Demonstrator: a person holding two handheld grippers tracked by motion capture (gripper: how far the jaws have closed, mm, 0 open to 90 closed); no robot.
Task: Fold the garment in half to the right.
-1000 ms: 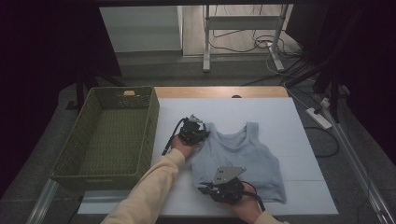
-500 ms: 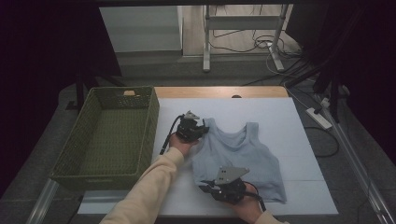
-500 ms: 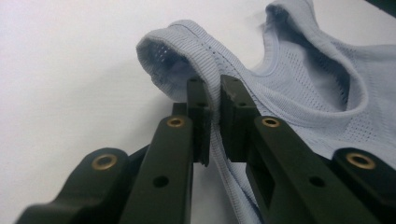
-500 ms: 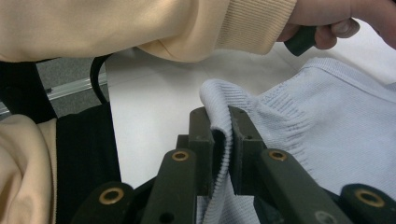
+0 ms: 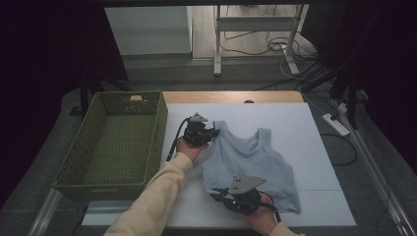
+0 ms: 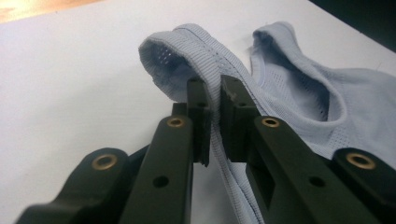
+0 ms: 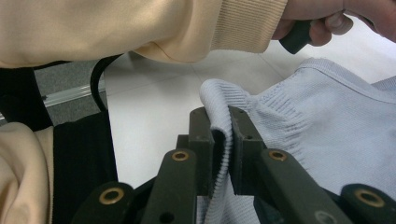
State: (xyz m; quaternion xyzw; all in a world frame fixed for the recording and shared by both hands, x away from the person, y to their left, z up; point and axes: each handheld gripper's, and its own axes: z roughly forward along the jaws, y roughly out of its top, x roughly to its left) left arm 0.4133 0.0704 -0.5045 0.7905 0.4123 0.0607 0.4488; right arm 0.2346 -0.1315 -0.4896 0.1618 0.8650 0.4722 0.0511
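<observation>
My left gripper (image 6: 214, 100) pinches the pale-blue knit tank top's (image 5: 255, 164) strap; my right gripper (image 7: 222, 126) clamps its ribbed hem. I read no labels. It lies on a white tabletop (image 5: 314, 132) beside a green woven basket (image 5: 81, 160).

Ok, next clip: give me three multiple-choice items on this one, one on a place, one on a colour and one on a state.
1. Where is the basket?
A. left of the top
B. right of the top
C. on the top

2. What colour is the top?
A. red
B. light blue
C. black

3. How is the left gripper?
A. open above the table
B. shut on nothing
C. shut on the top's strap

Key:
1 A, since the high view shows the basket beside the white sheet, on the left.
2 B, as it looks pale blue in all views.
3 C, because the left gripper view shows the ribbed strap pinched between the jaws.
</observation>
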